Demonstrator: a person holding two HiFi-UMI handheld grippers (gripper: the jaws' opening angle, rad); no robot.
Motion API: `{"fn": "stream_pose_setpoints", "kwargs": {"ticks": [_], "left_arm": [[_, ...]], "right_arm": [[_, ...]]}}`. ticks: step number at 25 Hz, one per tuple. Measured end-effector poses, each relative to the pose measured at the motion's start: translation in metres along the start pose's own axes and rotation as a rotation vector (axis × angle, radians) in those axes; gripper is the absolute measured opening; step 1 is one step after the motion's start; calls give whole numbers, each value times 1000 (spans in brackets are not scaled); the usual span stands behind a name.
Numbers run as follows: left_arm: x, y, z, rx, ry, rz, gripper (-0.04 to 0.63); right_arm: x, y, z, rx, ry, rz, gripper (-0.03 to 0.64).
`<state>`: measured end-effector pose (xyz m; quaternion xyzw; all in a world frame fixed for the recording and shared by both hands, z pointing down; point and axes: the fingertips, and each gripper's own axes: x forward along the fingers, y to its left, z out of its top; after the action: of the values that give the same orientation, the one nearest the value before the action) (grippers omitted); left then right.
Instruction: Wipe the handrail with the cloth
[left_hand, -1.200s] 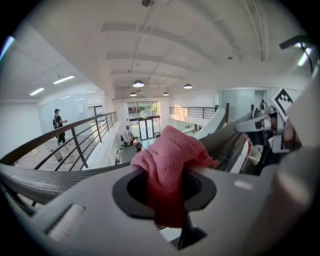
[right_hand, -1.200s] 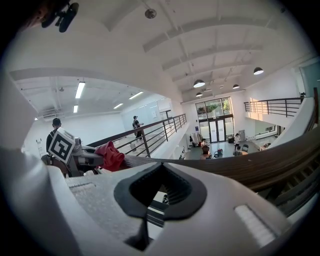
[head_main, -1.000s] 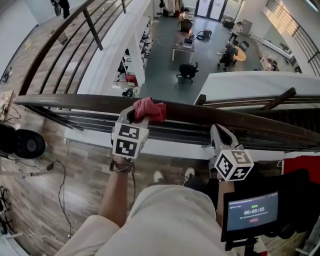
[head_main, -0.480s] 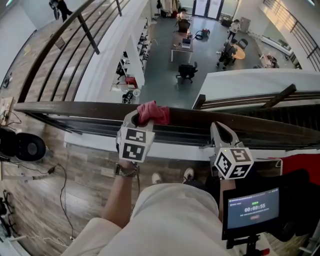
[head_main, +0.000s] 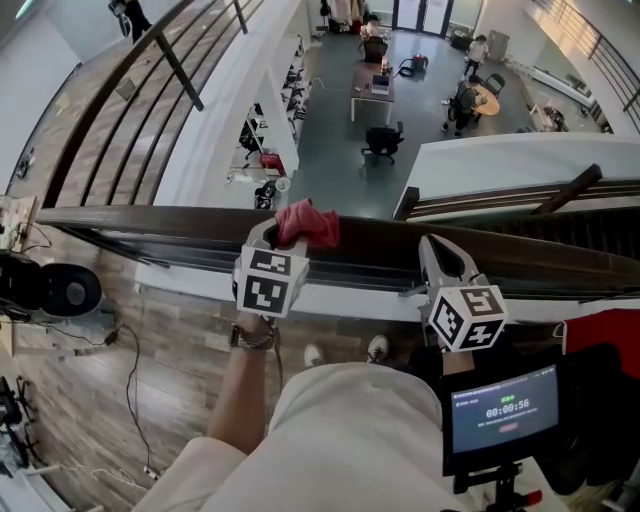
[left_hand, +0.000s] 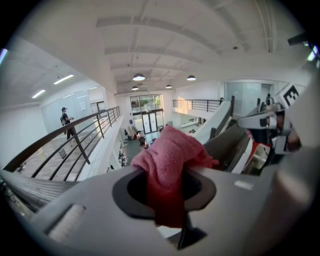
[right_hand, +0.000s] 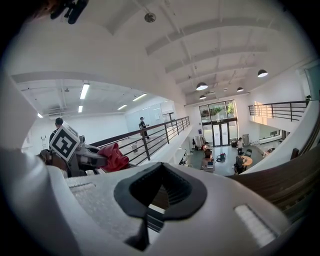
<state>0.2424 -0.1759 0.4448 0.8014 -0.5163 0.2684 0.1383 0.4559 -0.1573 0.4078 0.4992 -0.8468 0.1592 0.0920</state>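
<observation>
Edges first: the handrail (head_main: 150, 222) is run straight across from left to right, and right past its far side there's an open drop to a lower floor (head_main: 330, 140), where a desk (head_main: 369, 92) and a black office chair (head_main: 381, 141) can be seen well below. Bare rail is left open to the left of the cloth (head_main: 306, 224), and a shorter bare stretch is left between the cloth and the right gripper (head_main: 443, 258). The cloth is sat on top of the rail and is pinched in the left gripper (head_main: 280, 236), whose jaws are clamped onto it; in the left gripper view the cloth (left_hand: 170, 160) is seen bunched up out of the left gripper (left_hand: 167, 187), with a darker fold hanging down between the jaws. It's a pinkish-red, fuzzy, crumpled wad. The right gripper is held at the rail's near edge, well to the right, with its jaws drawn together and nothing between them; that's confirmed in the right gripper view (right_hand: 160, 192), where only rail is seen through the gap in the pads. The handrail is dark brown, smooth and a bit glossy, with thin dark bars under it. On the near side a wood plank floor (head_main: 170, 350) with loose cables is laid out, and a small screen (head_main: 503, 409) is mounted near right. A second railing (head_main: 130, 90) is angled away at far left, and white walls and round ceiling lamps (left_hand: 138, 77) are shown.
</observation>
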Motion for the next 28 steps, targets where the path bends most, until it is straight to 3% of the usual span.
{"fn": "stream_pose_setpoints", "kwargs": {"ticks": [11,19,25,28], "left_arm": [[7,-14,-10,23,-9,-1,98],[27,-50,7,54,6,-35,98],[57,-125,39,114,35,-74,98],[65,-154,47,140,42,-92,98]], "right_arm": [[-3,-1,-14,10,-4,14,2],[-25,-37,-12,27,-14,-8,2],[-68,-103,-26,79,-16,-39,2],[-82,-114,-31,92,-21,-46,2]]}}
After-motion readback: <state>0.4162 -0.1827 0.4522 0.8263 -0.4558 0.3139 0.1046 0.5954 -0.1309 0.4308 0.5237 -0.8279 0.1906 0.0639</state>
